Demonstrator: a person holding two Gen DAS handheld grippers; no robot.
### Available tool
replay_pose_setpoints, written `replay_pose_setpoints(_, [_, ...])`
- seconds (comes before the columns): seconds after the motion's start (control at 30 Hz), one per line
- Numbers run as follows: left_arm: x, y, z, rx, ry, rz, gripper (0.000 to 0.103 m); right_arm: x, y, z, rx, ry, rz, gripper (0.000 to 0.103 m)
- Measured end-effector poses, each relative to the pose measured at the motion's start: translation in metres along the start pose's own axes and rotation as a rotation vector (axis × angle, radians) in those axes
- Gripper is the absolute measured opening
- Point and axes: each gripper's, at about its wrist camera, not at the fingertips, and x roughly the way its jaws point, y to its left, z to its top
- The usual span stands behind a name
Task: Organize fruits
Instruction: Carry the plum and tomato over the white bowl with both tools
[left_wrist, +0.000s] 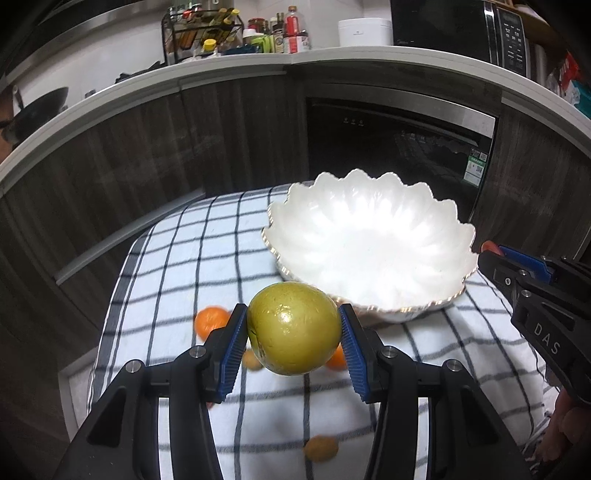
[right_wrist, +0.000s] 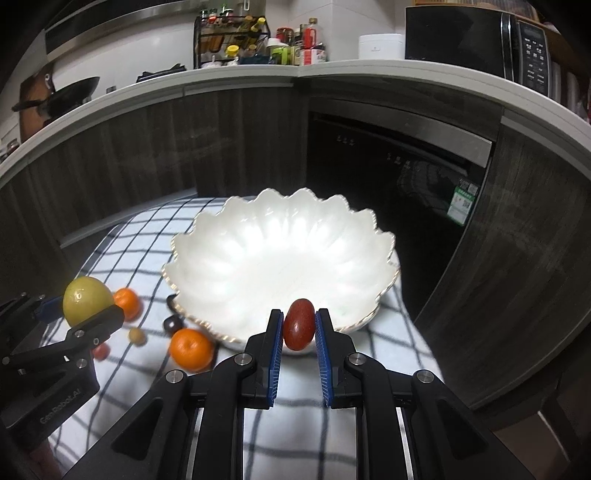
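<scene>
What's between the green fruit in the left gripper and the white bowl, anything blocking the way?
Nothing visible blocks it. The green fruit is lifted clear in the left gripper, and the white bowl sits just beyond it, open and empty. The oranges lie lower, on the checked cloth.

The left gripper clamps a green fruit; the right gripper, narrowly closed, pinches a small red fruit. Both point downward.

Both wrist views face down; share bowl.
</scene>
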Motion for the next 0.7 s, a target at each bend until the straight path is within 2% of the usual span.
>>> replay_pose_setpoints(0.27, [0.017,-0.006,0.027,-0.005,-0.008,-0.029,0.048,0.013,-0.018,0.017,0.014,-0.019,-0.029,0.019])
replay_pose_setpoints(0.47, [0.033,-0.015,0.045,0.030,-0.014,-0.035,0.048,0.023,-0.028,0.028,0.023,-0.024,-0.052,0.019])
replay_pose_setpoints(0.7, [0.056,-0.020,0.056,0.032,0.009,-0.060,0.049,0.040,-0.034,0.031,0.029,0.008,-0.060,0.019])
